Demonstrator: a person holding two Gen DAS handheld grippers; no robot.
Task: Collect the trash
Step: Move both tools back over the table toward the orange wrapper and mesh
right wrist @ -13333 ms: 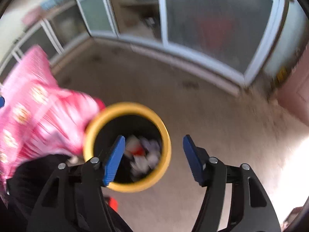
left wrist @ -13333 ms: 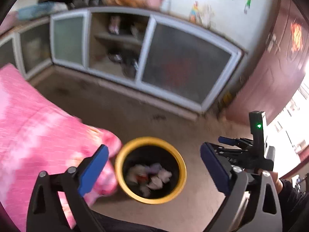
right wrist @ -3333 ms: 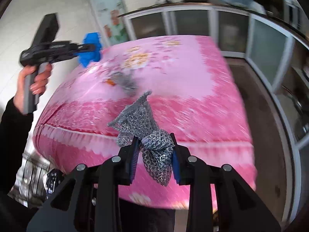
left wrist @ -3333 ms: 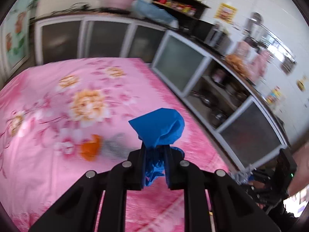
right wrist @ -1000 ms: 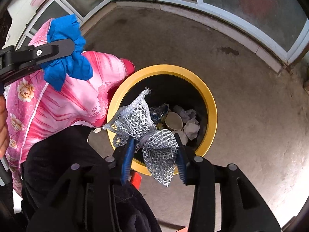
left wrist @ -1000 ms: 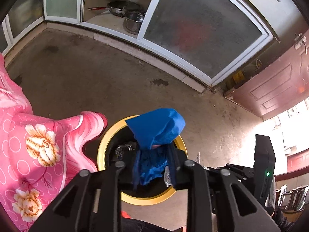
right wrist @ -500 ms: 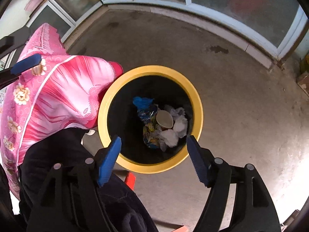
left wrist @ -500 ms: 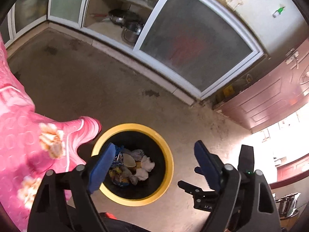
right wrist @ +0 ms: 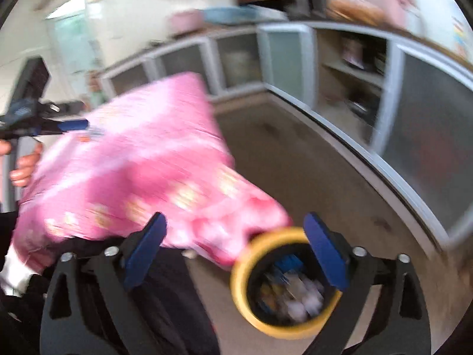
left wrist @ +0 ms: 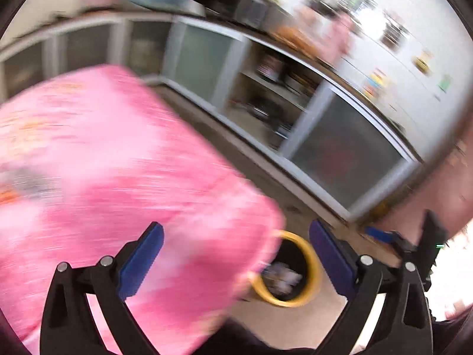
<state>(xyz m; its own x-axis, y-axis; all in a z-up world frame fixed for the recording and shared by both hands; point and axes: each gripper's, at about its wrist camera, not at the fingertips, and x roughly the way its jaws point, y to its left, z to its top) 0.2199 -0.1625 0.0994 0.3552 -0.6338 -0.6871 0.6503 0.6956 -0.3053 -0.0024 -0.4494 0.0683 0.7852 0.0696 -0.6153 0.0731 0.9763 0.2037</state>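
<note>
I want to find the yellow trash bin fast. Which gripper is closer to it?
The right. The right gripper hangs just above the yellow trash bin, its right finger over the rim. The left gripper sits farther back, mostly over the pink bedspread.

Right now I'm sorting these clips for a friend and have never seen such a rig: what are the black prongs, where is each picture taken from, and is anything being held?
There is no robot here. A person holds a hand-operated two-finger tool in each hand, and each tool carries a wide-angle camera looking forward along its fingers. The black prongs with blue pads are those fingers.

One picture comes from the left gripper, the other from the right gripper. Both stand wide open and hold nothing.

Both pictures are blurred by motion. Below the tools is a yellow-rimmed bin on the floor with crumpled trash inside, including something blue. Beside it lies a pink flowered cover; on its far left, small grey and orange smears may be more litter, too blurred to tell. Along the wall runs a glass-fronted cabinet.

In the right-hand picture the person's left hand shows at the edge.
</note>
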